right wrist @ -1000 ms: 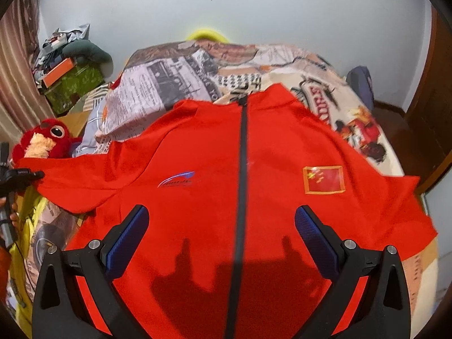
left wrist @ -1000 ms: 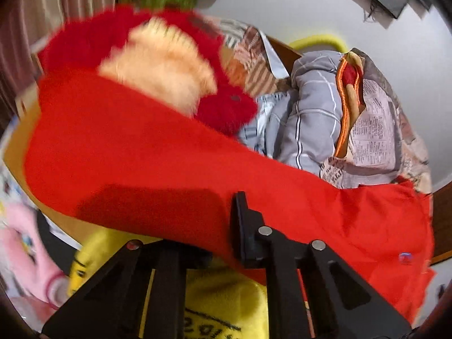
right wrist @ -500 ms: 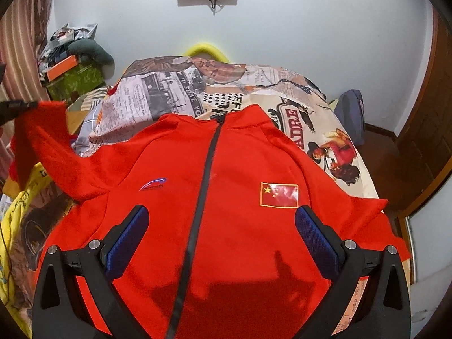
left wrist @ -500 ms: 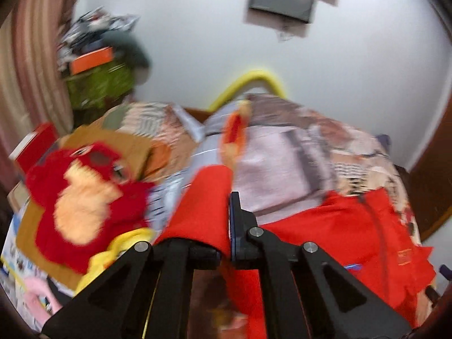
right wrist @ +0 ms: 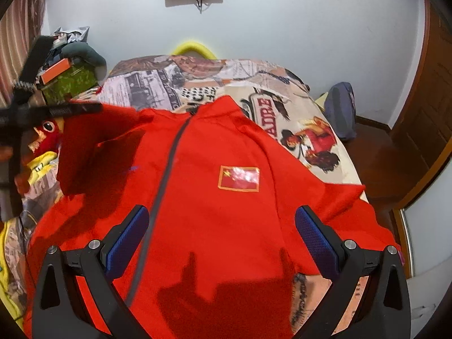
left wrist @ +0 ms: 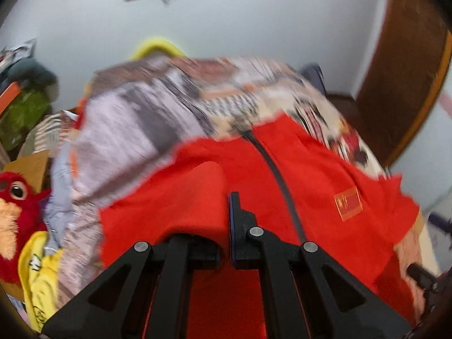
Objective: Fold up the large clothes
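A large red zip jacket point(right wrist: 226, 212) with a flag patch point(right wrist: 239, 178) lies front-up on the bed; it also shows in the left wrist view point(left wrist: 310, 186). My left gripper point(left wrist: 226, 220) is shut on the jacket's left sleeve point(left wrist: 195, 197) and holds it lifted over the jacket's left chest; it shows from outside in the right wrist view point(right wrist: 82, 108). My right gripper point(right wrist: 221, 237) is open and empty, hovering above the jacket's lower front. The dark zip point(right wrist: 166, 175) runs down the middle.
The bed carries a newspaper-print quilt point(right wrist: 175, 84). A red plush toy point(left wrist: 17, 197) and yellow cloth point(left wrist: 39, 271) lie at the bed's left edge. A green box point(right wrist: 70, 82) with clutter stands at the back left. A wooden door point(right wrist: 435, 99) is on the right.
My left gripper has carried the sleeve up and rightward, from beside the plush toy to over the jacket's chest. My right gripper stayed open and drifted slightly above the jacket.
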The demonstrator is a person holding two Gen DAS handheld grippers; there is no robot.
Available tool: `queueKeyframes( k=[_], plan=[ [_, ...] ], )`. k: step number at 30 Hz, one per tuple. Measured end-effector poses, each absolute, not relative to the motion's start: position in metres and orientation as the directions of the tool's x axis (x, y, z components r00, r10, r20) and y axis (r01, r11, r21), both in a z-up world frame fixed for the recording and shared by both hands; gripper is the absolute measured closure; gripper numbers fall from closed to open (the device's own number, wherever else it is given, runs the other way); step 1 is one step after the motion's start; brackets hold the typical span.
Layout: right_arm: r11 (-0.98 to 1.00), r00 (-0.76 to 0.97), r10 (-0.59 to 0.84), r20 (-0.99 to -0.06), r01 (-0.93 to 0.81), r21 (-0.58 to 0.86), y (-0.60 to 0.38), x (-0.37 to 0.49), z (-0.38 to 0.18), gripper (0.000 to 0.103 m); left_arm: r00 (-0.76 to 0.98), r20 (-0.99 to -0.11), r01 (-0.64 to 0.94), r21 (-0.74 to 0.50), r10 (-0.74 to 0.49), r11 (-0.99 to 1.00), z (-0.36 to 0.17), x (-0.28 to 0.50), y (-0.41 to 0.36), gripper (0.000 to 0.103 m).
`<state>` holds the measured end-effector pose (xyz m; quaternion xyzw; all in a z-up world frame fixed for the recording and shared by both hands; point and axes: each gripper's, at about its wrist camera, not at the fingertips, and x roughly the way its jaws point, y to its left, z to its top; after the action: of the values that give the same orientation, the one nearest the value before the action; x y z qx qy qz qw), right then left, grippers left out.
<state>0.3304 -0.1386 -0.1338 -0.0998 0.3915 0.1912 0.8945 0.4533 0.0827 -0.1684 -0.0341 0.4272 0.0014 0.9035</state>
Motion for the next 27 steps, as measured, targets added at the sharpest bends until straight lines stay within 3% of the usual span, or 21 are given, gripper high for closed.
queueKeyframes(
  k=[6, 10, 13, 15, 22, 27],
  plan=[
    [0.915, 0.596, 0.257, -0.761, -0.403, -0.006, -0.159, 0.332, -0.143, 0.0, 0.52, -0.853, 0.058, 0.0, -0.03, 0.998, -0.229, 0.453, 0.024, 0.099],
    [0.917, 0.58, 0.242, -0.778, -0.398, -0.012, -0.166, 0.331, -0.146, 0.0, 0.462, -0.886, 0.089, 0.009, -0.033, 0.996, -0.252, 0.447, 0.011, 0.081],
    [0.914, 0.582, 0.225, -0.781, -0.404, -0.037, -0.166, 0.326, -0.146, 0.0, 0.466, -0.884, 0.116, 0.011, -0.044, 0.993, -0.249, 0.438, 0.009, 0.065],
    [0.911, 0.592, 0.215, -0.777, -0.409, -0.059, -0.163, 0.322, -0.143, 0.0, 0.465, -0.883, 0.138, 0.0, -0.064, 0.99, -0.243, 0.43, 0.01, 0.063],
    [0.897, 0.615, 0.223, -0.757, -0.434, -0.088, -0.141, 0.315, -0.131, 0.0, 0.508, -0.85, 0.146, -0.075, -0.14, 0.986, -0.196, 0.393, 0.042, 0.043],
    [0.875, 0.618, 0.247, -0.746, -0.474, -0.103, -0.112, 0.312, -0.123, 0.0, 0.567, -0.814, 0.071, -0.107, -0.128, 0.992, -0.164, 0.365, 0.093, 0.037]
  ],
)
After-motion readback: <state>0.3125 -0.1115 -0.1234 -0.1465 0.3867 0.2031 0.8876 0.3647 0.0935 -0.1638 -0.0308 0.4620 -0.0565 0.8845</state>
